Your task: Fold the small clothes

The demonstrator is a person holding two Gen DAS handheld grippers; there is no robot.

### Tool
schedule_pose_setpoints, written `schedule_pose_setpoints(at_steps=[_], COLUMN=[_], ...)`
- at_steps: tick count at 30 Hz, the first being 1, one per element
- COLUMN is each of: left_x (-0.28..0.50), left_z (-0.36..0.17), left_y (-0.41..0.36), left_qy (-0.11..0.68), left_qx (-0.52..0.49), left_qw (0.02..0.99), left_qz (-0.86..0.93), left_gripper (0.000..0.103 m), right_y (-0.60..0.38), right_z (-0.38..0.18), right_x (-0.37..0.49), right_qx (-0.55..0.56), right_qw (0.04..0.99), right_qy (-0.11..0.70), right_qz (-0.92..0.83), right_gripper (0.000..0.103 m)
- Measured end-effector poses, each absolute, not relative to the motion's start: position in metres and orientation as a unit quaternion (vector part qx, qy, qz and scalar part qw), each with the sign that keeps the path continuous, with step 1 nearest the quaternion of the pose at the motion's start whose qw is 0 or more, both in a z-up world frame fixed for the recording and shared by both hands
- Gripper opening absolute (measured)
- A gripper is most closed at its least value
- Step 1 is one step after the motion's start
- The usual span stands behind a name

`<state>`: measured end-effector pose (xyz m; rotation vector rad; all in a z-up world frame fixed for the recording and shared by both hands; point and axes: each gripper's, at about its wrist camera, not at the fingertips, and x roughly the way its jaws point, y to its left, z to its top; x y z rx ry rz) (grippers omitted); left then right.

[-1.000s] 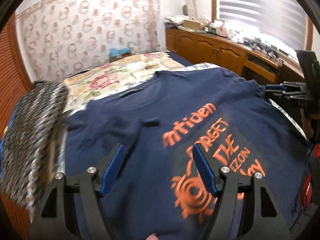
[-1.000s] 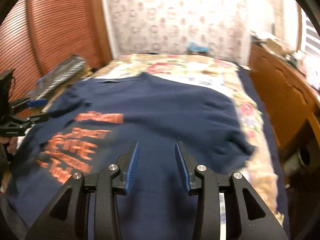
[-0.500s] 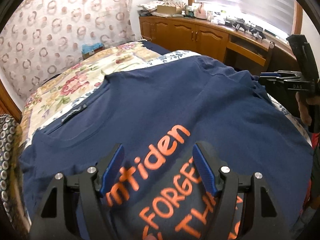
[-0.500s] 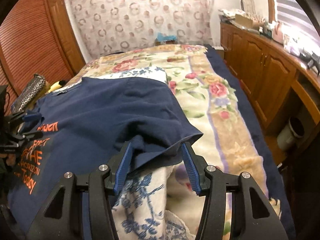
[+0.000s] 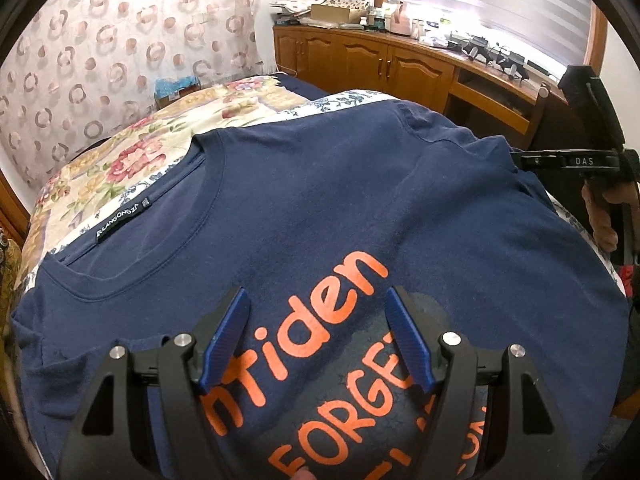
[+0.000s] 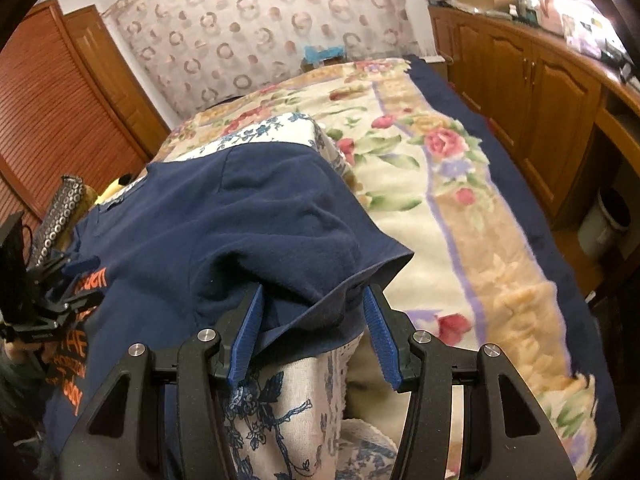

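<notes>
Left wrist view looks close over the T-shirt (image 5: 360, 208) chest toward the cabinets (image 5: 380, 64). Right wrist view faces its sleeve (image 6: 320, 248); both share the shirt.

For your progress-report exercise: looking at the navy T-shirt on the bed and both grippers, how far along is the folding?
Done: the navy T-shirt lies spread print-side up on the floral blanket, no fold visible. In hand: the right gripper is open around the sleeve hem, not yet clamped; the left gripper hovers open over the orange lettering. Left: every fold, sleeves first.
</notes>
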<state>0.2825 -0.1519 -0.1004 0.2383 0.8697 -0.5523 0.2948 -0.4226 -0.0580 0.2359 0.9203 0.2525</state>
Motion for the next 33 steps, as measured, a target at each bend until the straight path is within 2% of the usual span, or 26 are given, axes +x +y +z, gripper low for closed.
schedule_pose_setpoints(at_steps=[8, 10, 11, 12, 14, 15, 17, 28, 33], left_x=[0.284, 0.284, 0.284, 0.283, 0.283, 0.283, 0.283, 0.284, 0.283], left_z=[-0.100, -0.100, -0.100, -0.100, -0.100, -0.100, -0.100, -0.100, -0.100], left_y=[-0.151, -0.151, -0.150, -0.150, -0.150, -0.150, -0.150, -0.149, -0.149], left_qy=[0.415, 0.415, 0.415, 0.415, 0.415, 0.415, 0.415, 0.416, 0.415], left_qx=[0.114, 0.114, 0.114, 0.114, 0.116, 0.116, 0.115, 0.113, 0.108], left_qw=[0.863, 0.863, 0.863, 0.863, 0.864, 0.864, 0.864, 0.864, 0.864], left_qz=[-0.265, -0.264, -0.264, -0.263, -0.260, -0.259, -0.260, -0.260, -0.262], left_gripper=[0.072, 0.072, 0.072, 0.073, 0.074, 0.074, 0.074, 0.075, 0.075], right_y=[-0.428, -0.430, -0.431, -0.432, -0.432, -0.431, -0.428, -0.383, -0.339], right_z=[-0.063, -0.064, -0.064, -0.064, -0.060, -0.058, -0.051, 0.020, 0.027], right_x=[0.301, 0.302, 0.302, 0.302, 0.300, 0.299, 0.295, 0.278, 0.274], right_qx=[0.137, 0.151, 0.156, 0.167, 0.165, 0.155, 0.138, 0.060, 0.028], right_qw=[0.872, 0.868, 0.867, 0.865, 0.869, 0.873, 0.881, 0.934, 0.928], right_qy=[0.451, 0.451, 0.450, 0.449, 0.443, 0.441, 0.431, 0.322, 0.321], right_qz=[0.133, 0.145, 0.148, 0.153, 0.147, 0.142, 0.133, 0.141, 0.185], right_gripper=[0.052, 0.046, 0.041, 0.030, 0.015, 0.010, 0.006, 0.005, 0.005])
